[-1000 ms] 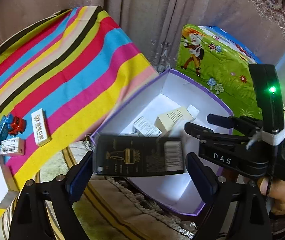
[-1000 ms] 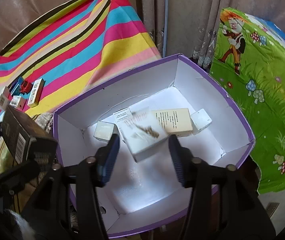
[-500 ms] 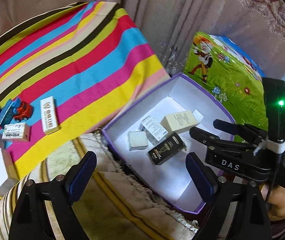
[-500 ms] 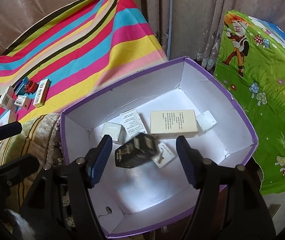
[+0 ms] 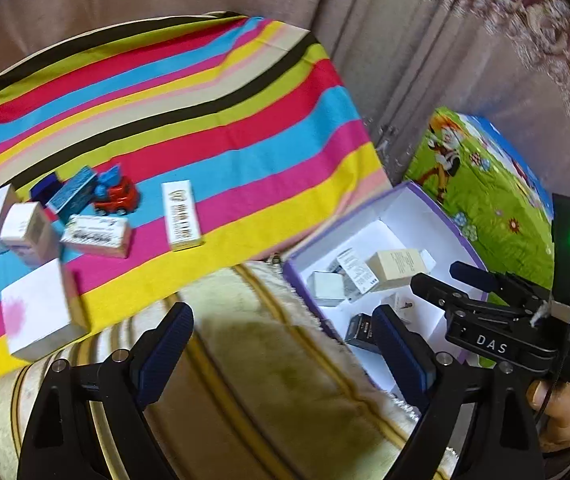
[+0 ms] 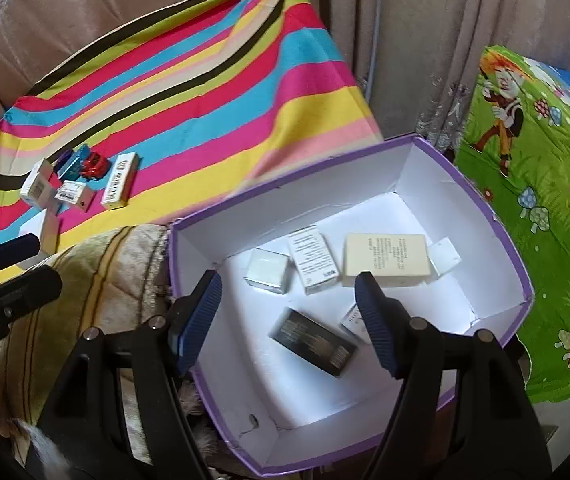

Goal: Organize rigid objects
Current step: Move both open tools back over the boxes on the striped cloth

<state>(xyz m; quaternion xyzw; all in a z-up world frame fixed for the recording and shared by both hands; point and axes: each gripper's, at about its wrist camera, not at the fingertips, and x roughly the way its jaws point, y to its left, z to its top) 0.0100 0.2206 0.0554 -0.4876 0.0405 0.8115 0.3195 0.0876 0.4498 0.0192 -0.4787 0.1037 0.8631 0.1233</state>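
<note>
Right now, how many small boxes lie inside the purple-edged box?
6. Along the back: a white cube, a labelled white box, a cream box, a small white box. In front: a black box and a white one, partly hidden by a finger.

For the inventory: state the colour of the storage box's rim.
Purple rim on the storage box, white inside; clearest in the right wrist view.

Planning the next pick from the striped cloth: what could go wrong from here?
1. The small cartons and red toy truck sit packed together on the striped cloth; the open left gripper may knock neighbours.
2. The black carton lies loose mid-floor in the purple-rimmed white box; later drops may land on it.
</note>
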